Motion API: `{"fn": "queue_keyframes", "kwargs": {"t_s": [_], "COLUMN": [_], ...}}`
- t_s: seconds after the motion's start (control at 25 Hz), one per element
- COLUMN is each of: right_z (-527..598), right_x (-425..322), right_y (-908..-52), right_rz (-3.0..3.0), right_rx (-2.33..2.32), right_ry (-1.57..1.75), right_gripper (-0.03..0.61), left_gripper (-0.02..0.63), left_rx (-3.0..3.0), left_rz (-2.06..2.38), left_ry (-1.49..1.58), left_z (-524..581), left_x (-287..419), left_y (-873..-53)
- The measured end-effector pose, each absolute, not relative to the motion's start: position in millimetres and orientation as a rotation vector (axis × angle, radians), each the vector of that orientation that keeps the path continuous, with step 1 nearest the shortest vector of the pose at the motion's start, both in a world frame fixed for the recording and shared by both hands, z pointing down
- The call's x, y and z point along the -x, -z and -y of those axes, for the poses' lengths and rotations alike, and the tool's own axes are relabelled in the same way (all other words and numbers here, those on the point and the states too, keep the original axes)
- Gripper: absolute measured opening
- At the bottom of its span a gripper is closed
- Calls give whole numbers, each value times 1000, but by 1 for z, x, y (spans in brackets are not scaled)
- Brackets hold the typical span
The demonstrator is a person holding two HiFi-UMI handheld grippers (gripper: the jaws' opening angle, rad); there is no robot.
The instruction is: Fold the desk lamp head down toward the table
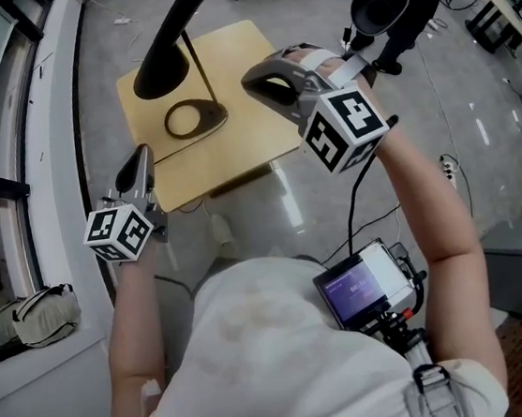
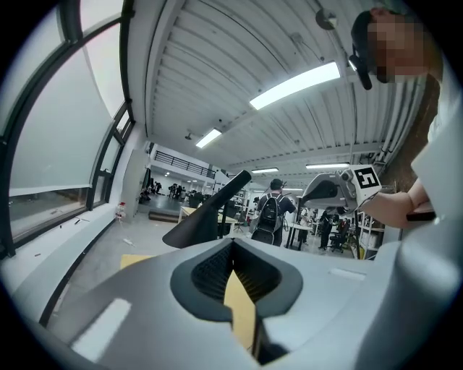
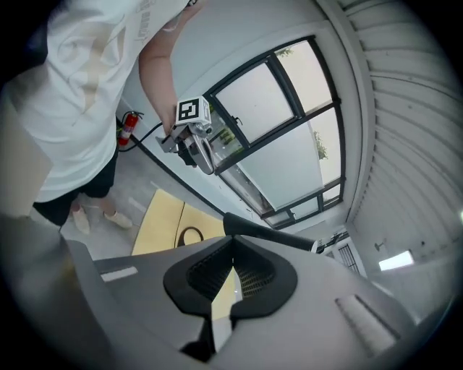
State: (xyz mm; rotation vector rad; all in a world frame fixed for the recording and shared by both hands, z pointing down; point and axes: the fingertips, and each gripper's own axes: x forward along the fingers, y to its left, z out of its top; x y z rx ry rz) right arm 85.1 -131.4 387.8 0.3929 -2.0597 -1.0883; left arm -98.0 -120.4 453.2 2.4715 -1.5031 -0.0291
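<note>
Standing on the small table (image 1: 261,132) in the head view, the lamp (image 1: 192,89) is holding its long black head (image 1: 169,49) up steeply on a thin stem (image 1: 201,68) that is rising from a ring base (image 1: 195,118). The left gripper (image 1: 140,159) is hovering off the table's near-left edge and the right gripper (image 1: 253,83) is hanging over its right side, both apart from the lamp and both with jaws pressed together on nothing. In the left gripper view, the jaws are meeting with only the table showing past them, and the head is slanting up beyond them, with the right gripper hovering to its right. In the right gripper view, the jaws are likewise sitting closed and empty, with the head crossing behind them as a dark bar and the base lying lower on the table. I am judging the lamp as light and top-heavy: the head is looking stiff and smooth, likely slippery under the pads, the stem is looking slender enough to flex, and the open ring is offering little weight against tipping. The better hold is probably lying across the head's sides at mid-length, with the other gripper pinning the base, and the jaws are needing to open first.
</note>
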Motion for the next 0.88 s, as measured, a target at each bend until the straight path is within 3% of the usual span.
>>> {"fn": "queue_keyframes", "kwargs": {"t_s": [0.88], "right_z": [39], "right_x": [-114], "right_y": [-461], "right_rz": [2925], "right_rx": [-648], "right_ry": [-14], "right_gripper": [11], "left_gripper": [2], "left_rx": [-2575], "left_rz": [1374], "left_ry": [63], "left_z": [9], "left_x": [42], "left_y": [-494]}}
